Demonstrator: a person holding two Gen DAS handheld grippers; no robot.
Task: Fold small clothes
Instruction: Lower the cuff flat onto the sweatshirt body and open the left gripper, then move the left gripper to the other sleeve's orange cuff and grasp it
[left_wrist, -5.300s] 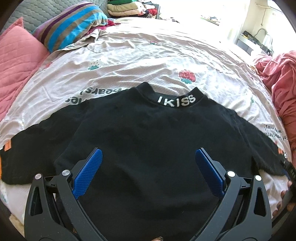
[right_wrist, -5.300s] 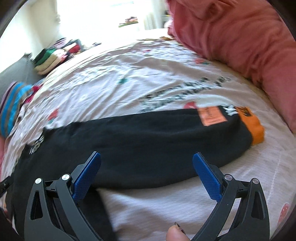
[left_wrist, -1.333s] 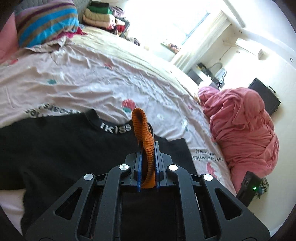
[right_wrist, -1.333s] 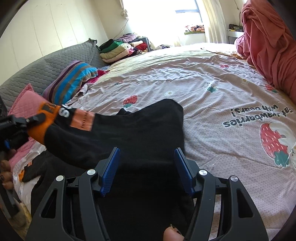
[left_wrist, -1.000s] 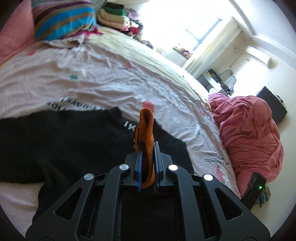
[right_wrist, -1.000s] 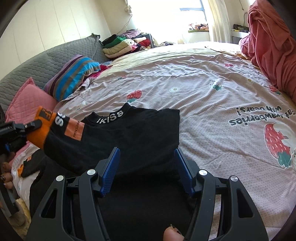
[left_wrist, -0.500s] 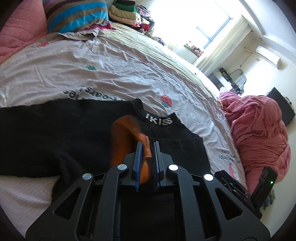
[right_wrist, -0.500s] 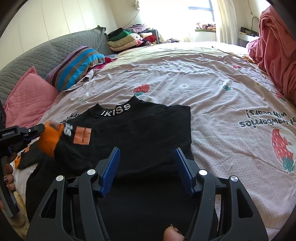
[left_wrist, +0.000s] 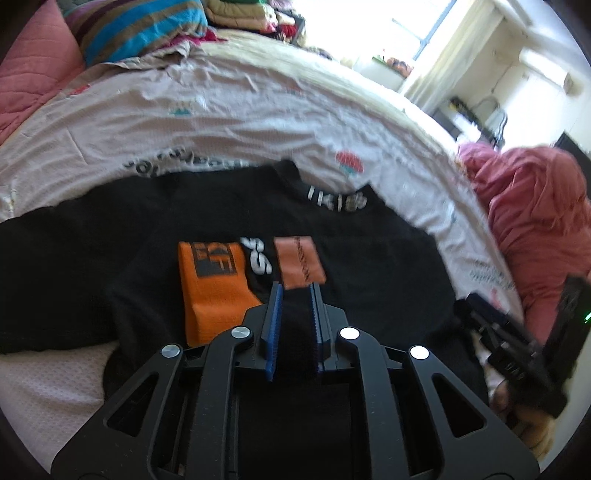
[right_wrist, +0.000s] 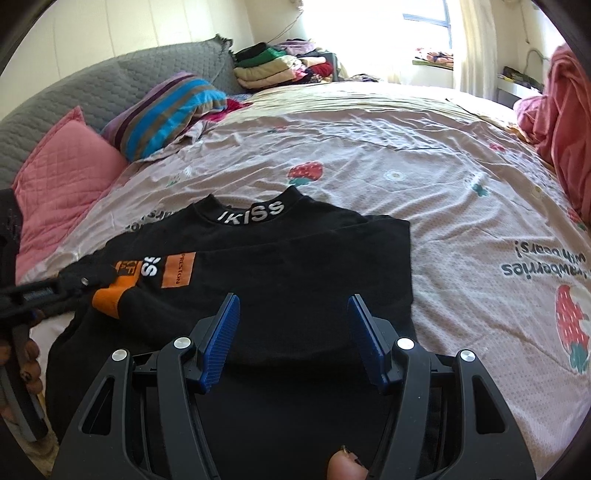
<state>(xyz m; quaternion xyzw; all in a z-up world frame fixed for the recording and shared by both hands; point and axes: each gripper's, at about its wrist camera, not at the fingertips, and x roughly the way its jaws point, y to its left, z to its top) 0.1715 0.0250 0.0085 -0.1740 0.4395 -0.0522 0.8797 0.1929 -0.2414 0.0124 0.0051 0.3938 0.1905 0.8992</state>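
A black sweater (left_wrist: 369, 266) with "IKISS" on its collar (right_wrist: 255, 212) lies flat on the bed. One sleeve is folded across the chest, and its orange cuff (left_wrist: 210, 277) rests flat on the black cloth. My left gripper (left_wrist: 295, 291) hovers just right of the cuff. Its jaws are opening, a narrow gap apart, with only dark cloth showing in the gap and the cuff outside it. In the right wrist view the left gripper (right_wrist: 74, 286) sits at the cuff (right_wrist: 107, 301). My right gripper (right_wrist: 291, 332) is open over the sweater's lower part, holding nothing.
The bedsheet (right_wrist: 461, 221) has strawberry prints. A pink pillow (right_wrist: 62, 173) and a striped pillow (right_wrist: 166, 110) lie at the head. Folded clothes (right_wrist: 273, 68) are stacked beyond. A red blanket (left_wrist: 535, 206) is heaped at the bed's right side.
The left gripper has come down with the orange cuff, laid it across the sweater's chest and parted its jaws off it. The right gripper has drifted sideways, still open.
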